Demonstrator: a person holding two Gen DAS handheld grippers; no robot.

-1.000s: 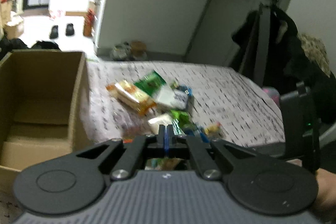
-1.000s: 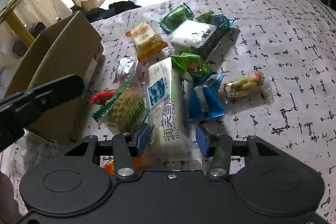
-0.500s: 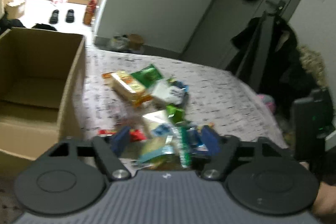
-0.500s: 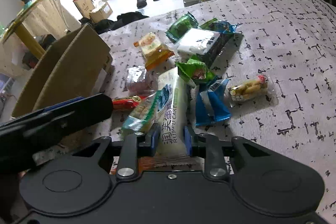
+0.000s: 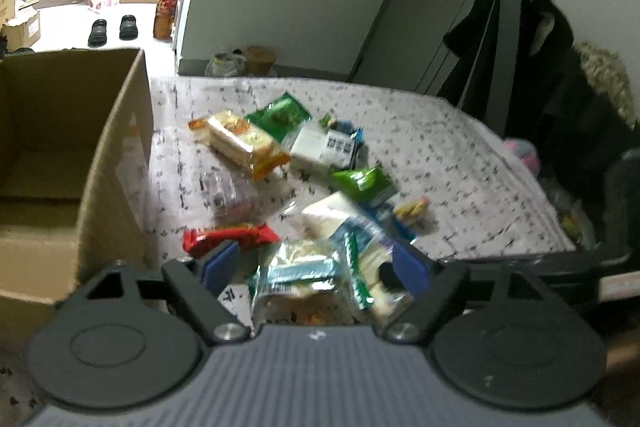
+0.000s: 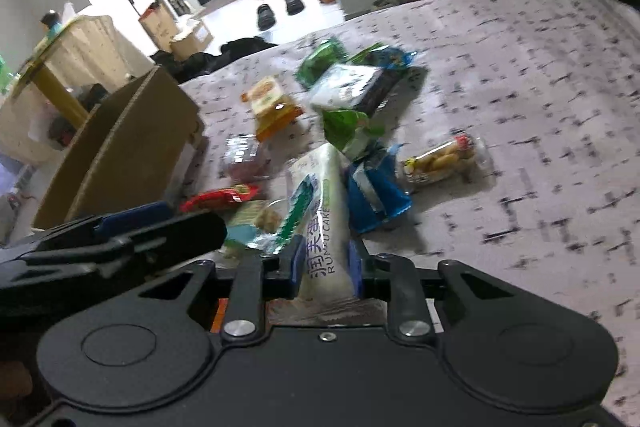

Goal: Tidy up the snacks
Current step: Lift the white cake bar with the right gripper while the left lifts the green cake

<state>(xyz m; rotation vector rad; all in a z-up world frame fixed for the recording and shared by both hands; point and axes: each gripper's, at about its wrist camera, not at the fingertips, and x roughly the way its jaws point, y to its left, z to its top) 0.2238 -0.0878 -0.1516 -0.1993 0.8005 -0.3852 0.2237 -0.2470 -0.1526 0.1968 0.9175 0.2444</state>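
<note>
A pile of wrapped snacks lies on the patterned bed cover (image 6: 540, 115). My right gripper (image 6: 326, 261) is shut on a long white cake pack (image 6: 320, 211) printed "RUNYU CAKE". My left gripper (image 5: 316, 267) is open, its blue pads on either side of a clear cookie pack with green trim (image 5: 304, 279), which also shows in the right wrist view (image 6: 260, 223). The left gripper's finger (image 6: 132, 239) reaches in from the left of the right wrist view. An open cardboard box (image 5: 60, 155) stands left of the pile; it also shows in the right wrist view (image 6: 132, 139).
Other snacks lie around: a red pack (image 5: 228, 237), an orange cake pack (image 5: 240, 141), green packs (image 5: 360, 181), a white and dark pack (image 5: 324, 145), a blue pack (image 6: 376, 193) and a clear peanut pack (image 6: 440, 161). Dark coats (image 5: 536, 59) hang at the right.
My left gripper has opened from shut and come down around the cookie pack. My right gripper has closed on the white cake pack.
</note>
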